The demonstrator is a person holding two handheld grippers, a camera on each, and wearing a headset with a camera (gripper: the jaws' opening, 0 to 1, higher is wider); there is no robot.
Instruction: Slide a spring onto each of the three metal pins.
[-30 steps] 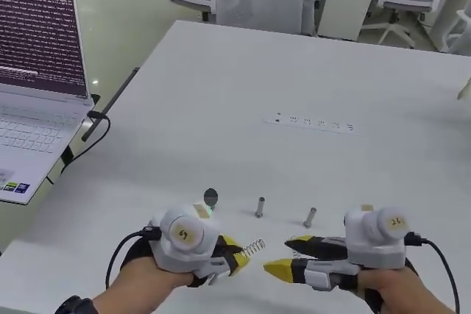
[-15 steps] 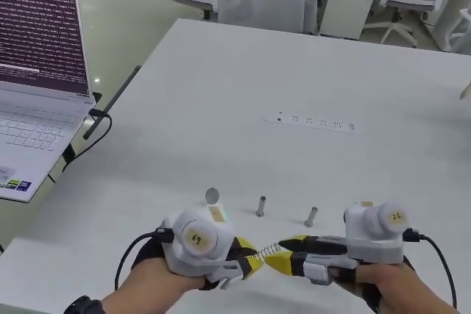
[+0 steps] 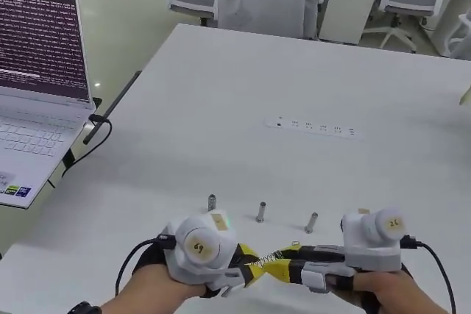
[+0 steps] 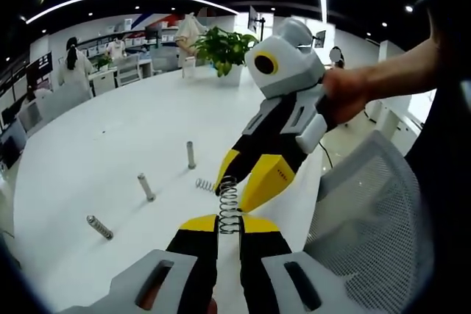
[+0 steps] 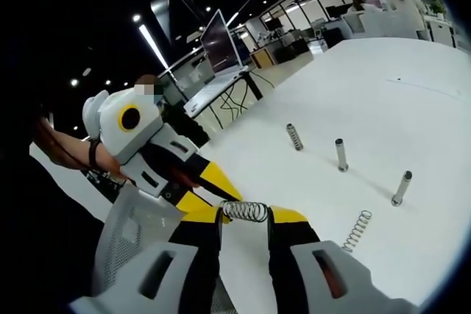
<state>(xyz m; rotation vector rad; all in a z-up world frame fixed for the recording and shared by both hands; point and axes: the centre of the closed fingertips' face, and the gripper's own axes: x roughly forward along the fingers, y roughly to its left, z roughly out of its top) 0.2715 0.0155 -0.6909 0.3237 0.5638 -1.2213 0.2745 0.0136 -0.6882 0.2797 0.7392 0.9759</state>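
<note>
Thin silver coil spring was clamped in left gripper. Right gripper had narrow jaws flanking it, grip unclear. Three short upright metal pins stood just beyond.

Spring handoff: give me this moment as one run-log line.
left claw shut on spring | right claw at its other end, grip unclear | left pin loaded | middle pin, right pin bare | loose spring on table

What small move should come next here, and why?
Probably close the right hand-held gripper on the spring. The left hand-held gripper pinches one end, and the right jaws flank the other end with a gap; a firm grip seems needed before carrying it to a bare pin.
</note>
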